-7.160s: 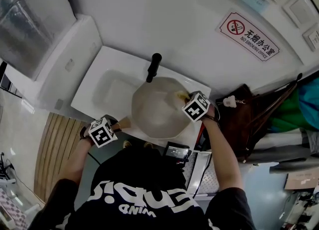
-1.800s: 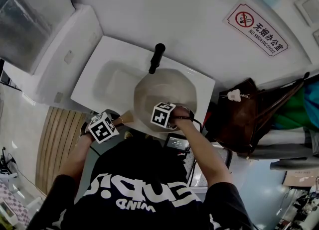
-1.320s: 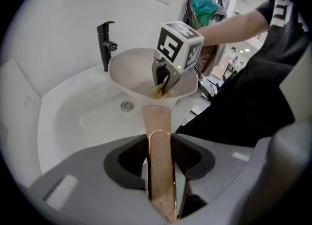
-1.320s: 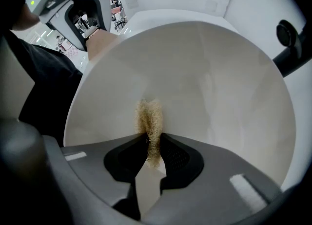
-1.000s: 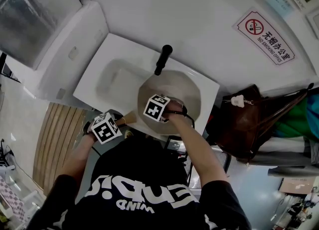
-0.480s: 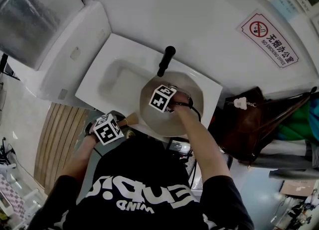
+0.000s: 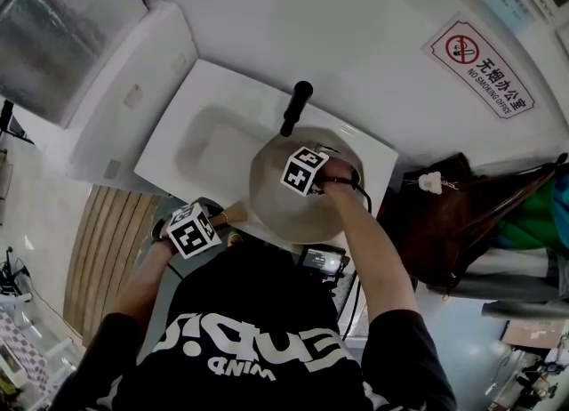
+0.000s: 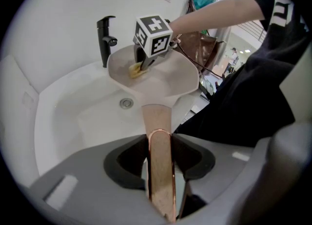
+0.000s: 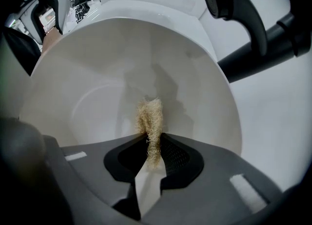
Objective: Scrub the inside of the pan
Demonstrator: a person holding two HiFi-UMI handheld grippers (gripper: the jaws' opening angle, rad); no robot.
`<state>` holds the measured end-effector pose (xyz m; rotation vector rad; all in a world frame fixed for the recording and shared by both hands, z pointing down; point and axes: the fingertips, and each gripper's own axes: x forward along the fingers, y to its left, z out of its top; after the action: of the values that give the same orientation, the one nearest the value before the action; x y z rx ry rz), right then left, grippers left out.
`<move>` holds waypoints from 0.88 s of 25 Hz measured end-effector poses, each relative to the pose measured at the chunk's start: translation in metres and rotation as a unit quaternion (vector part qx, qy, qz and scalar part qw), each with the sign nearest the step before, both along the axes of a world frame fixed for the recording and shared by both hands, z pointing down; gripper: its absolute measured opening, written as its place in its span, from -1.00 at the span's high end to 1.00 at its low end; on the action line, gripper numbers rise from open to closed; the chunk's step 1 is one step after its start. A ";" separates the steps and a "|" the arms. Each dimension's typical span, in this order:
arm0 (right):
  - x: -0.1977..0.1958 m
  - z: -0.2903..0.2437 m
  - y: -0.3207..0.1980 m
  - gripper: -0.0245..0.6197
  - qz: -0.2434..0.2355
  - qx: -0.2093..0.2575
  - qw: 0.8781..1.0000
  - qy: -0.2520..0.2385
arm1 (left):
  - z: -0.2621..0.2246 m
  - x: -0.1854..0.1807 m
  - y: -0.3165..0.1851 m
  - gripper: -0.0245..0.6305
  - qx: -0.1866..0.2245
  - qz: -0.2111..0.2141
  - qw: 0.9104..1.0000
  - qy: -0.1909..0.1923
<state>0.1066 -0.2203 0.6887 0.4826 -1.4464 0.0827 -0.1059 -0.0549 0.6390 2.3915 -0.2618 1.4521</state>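
Note:
A white pan (image 7: 271, 209) hangs over the sink (image 7: 204, 147), under the black faucet (image 7: 296, 107). My left gripper (image 8: 161, 170) is shut on the pan's copper-coloured handle (image 8: 158, 126) and keeps it out over the basin. My right gripper (image 9: 151, 156) is shut on a tuft of yellowish fibrous scrubber (image 9: 150, 121). It points steeply down into the pan's bowl (image 9: 97, 73), on the side near the faucet (image 9: 243, 19). From the left gripper view, the scrubber (image 8: 135, 70) touches the pan's inner wall (image 8: 165, 80) below the right gripper's marker cube (image 8: 152, 35).
The sink's drain (image 8: 126, 103) lies under the pan's left side. A brown bag (image 7: 436, 213) hangs to the right of the basin. A white cabinet (image 7: 116, 80) stands at the left, with wooden slats (image 7: 107, 249) on the floor below. A small screen device (image 7: 322, 261) sits at the sink's near edge.
My right gripper has carried the scrubber across the pan, from the near-left part toward the far right by the faucet. The left gripper and the pan have stayed put.

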 end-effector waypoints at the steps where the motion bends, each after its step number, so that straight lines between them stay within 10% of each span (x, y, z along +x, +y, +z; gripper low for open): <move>1: 0.004 0.000 0.000 0.69 -0.003 0.002 1.000 0.006 | 0.000 0.000 0.000 0.45 0.000 0.000 1.000 0.000; 22: 0.039 0.003 0.044 0.69 -0.007 -0.028 0.998 0.055 | 0.000 -0.001 -0.002 0.45 0.001 0.003 1.000 0.003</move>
<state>0.1458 -0.1765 0.6919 0.4243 -1.3370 0.0838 -0.1066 -0.0569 0.6385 2.4004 -0.2533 1.4468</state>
